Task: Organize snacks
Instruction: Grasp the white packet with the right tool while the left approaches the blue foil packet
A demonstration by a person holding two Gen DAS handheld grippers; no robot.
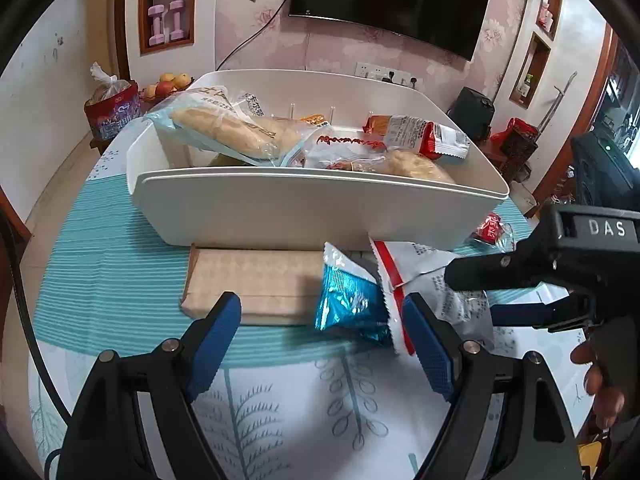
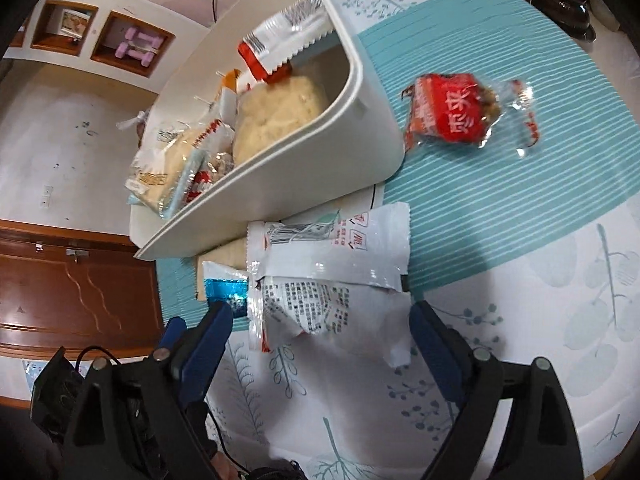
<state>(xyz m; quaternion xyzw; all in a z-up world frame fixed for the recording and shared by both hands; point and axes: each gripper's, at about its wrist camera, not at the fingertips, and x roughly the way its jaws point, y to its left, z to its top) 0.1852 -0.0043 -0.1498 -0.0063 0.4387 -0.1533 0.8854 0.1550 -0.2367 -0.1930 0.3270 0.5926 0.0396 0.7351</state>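
A white bin [image 1: 280, 204] holding several wrapped breads and snacks stands on the table; it also shows in the right wrist view [image 2: 320, 160]. A blue foil packet [image 1: 348, 304] lies between the fingers of my open left gripper [image 1: 320, 320], beside a white and red packet [image 1: 424, 268]. My right gripper [image 2: 320, 320] is open around the near end of that white packet [image 2: 332, 260]; it also shows in the left wrist view [image 1: 480, 292]. A red snack packet [image 2: 452, 112] lies to the right of the bin, seen also in the left wrist view [image 1: 490, 228].
A tan flat box [image 1: 256, 280] lies under the bin's front edge. The tablecloth [image 1: 120, 248] is teal striped with leaf prints. A fruit bowl [image 1: 168, 84] and red bag [image 1: 114, 112] stand at the far left. A wooden cabinet [image 2: 72, 292] is beyond the table edge.
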